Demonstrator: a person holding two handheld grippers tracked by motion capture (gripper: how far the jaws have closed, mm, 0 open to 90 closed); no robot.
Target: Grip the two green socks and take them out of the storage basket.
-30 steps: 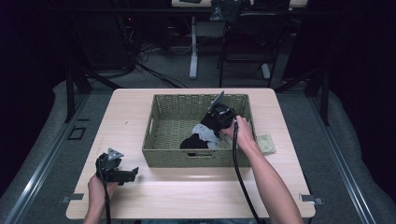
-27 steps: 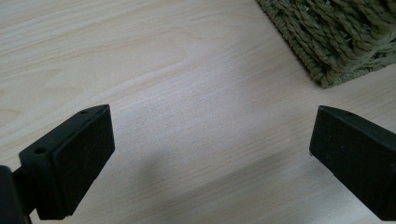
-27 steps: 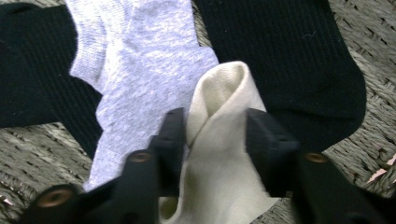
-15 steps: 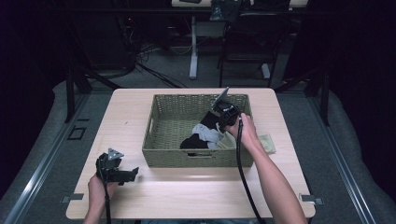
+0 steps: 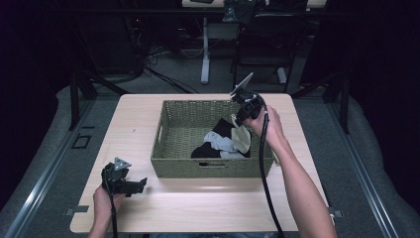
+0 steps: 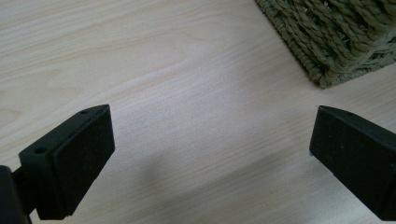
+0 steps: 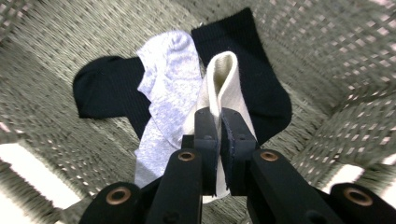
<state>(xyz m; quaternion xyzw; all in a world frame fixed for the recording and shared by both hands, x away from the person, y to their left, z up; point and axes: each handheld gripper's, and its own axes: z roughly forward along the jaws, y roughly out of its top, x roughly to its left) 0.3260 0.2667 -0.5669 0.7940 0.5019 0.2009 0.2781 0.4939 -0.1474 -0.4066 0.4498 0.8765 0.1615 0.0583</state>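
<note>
A woven basket (image 5: 178, 144) stands in the middle of the table and holds a cream sock (image 5: 241, 135), a light grey sock (image 5: 220, 144) and a black sock (image 5: 203, 150). My right gripper (image 5: 241, 119) hangs over the basket's right side, shut on the cream sock (image 7: 224, 74), which dangles from its jaws above the grey sock (image 7: 170, 74) and black sock (image 7: 266, 84). My left gripper (image 5: 141, 184) rests low on the table at the front left, open, with bare wood between its fingers (image 6: 70, 158).
The basket's corner (image 6: 336, 42) lies just ahead and to the right of my left gripper. A small pale object lies on the table right of the basket, mostly behind the right arm. The table's front strip (image 5: 208, 208) is bare wood. Dark floor and furniture legs lie beyond.
My right gripper has shut on the cream sock and risen out of the basket, lifting the sock off the pile. The left gripper has stayed where it was.
</note>
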